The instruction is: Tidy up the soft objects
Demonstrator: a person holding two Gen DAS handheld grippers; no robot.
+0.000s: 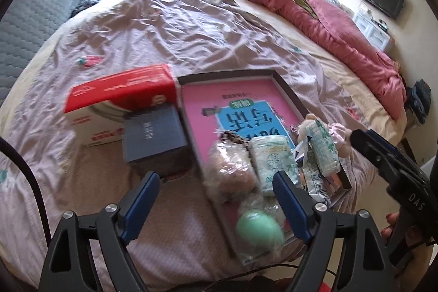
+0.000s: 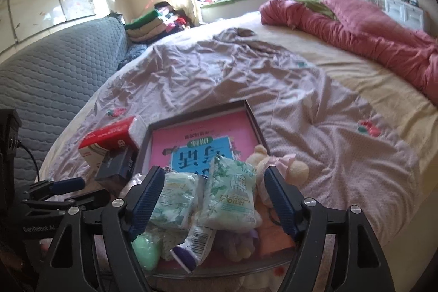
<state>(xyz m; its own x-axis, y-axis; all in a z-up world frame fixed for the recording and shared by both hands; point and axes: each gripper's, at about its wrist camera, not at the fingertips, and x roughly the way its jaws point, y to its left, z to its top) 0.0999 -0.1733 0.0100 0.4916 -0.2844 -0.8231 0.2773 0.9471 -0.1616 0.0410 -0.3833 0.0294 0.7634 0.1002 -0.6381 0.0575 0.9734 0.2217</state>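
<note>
2 tissue packs (image 2: 230, 196) lie in the tray (image 2: 256, 125) on the bed, at 12 o'clock between the right tongs (image 2: 213, 199), spread and empty. Left tongs (image 1: 219, 199), also spread, hang at 9 o'clock, farther.

The letters "DAS" ran in white along the black body of the right gripper (image 1: 364, 141), seen at the right edge of the left wrist view. "GenRobot.AI" was printed in white on the black frame of the left gripper (image 2: 68, 184), at the lower left of the right wrist view. A white tissue pack (image 2: 228, 199) with green leaf print carried a word in teal, upside down, that looked like "lower" or "flower". A pink and blue book cover (image 1: 241, 111) lying in a shallow box (image 1: 287, 86) showed large Chinese characters, upside down. A red and white carton (image 1: 120, 100) bore small red print, too blurred to read.
</note>
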